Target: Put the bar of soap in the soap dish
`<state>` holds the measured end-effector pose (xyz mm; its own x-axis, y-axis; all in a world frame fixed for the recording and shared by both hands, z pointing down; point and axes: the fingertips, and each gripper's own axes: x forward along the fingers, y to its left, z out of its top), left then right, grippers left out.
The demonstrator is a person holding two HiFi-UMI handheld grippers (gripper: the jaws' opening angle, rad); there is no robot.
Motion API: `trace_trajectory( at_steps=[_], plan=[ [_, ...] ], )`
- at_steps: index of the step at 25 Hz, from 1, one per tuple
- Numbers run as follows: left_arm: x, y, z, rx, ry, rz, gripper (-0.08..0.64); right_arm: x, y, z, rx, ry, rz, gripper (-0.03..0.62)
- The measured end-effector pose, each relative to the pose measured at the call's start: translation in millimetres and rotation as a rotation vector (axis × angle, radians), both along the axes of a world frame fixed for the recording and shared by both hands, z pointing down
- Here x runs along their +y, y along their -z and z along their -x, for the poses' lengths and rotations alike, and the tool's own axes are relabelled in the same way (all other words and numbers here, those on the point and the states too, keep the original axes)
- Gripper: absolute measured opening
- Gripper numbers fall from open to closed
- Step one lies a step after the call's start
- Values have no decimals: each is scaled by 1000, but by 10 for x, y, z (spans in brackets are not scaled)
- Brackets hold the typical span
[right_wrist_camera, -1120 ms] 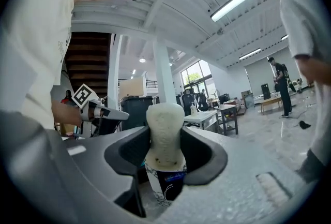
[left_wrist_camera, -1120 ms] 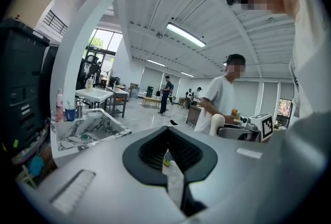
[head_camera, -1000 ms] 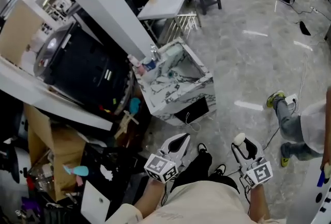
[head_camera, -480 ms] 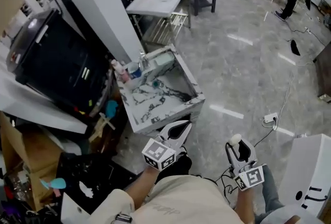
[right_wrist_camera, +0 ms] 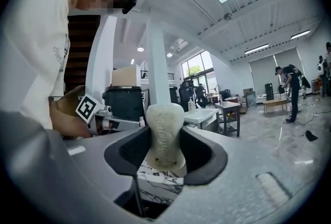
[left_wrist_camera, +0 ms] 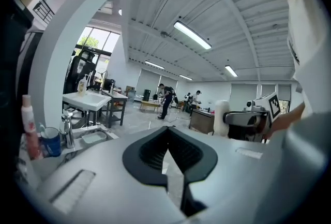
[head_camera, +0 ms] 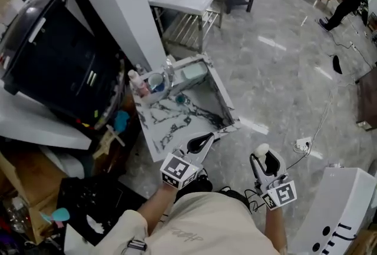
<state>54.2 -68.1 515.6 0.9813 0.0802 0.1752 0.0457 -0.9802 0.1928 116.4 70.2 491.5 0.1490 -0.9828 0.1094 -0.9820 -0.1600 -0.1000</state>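
The right gripper (right_wrist_camera: 165,154) is clamping the bar of soap (right_wrist_camera: 164,132) upright between its jaws, and the left gripper (left_wrist_camera: 166,151) is hovering with its jaws pressed together. Both are hanging near the marble sink (head_camera: 162,123) (the soap dish (head_camera: 193,73) is sitting on its far edge).

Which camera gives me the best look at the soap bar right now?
The right gripper view: the bar of soap stands upright and centred, clamped in the jaws of the right gripper. The head view shows only its pale end above that gripper. The left gripper view shows it small, off to the right.
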Motion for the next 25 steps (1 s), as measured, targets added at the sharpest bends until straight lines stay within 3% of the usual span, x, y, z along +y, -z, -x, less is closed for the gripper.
trace_trajectory(
  at_steps=[12,19,25],
  plan=[
    [-493,41,233,-12,158,-22,18,-584,-32,-219,28,155,41,187],
    [-985,-11,337,-44,393,-17,18,-1231,-26,-691,88,321,31,187],
    [-1179,150,27,-33,522,13,18,-1808,-15,-1052,147,484,36,187]
  ],
)
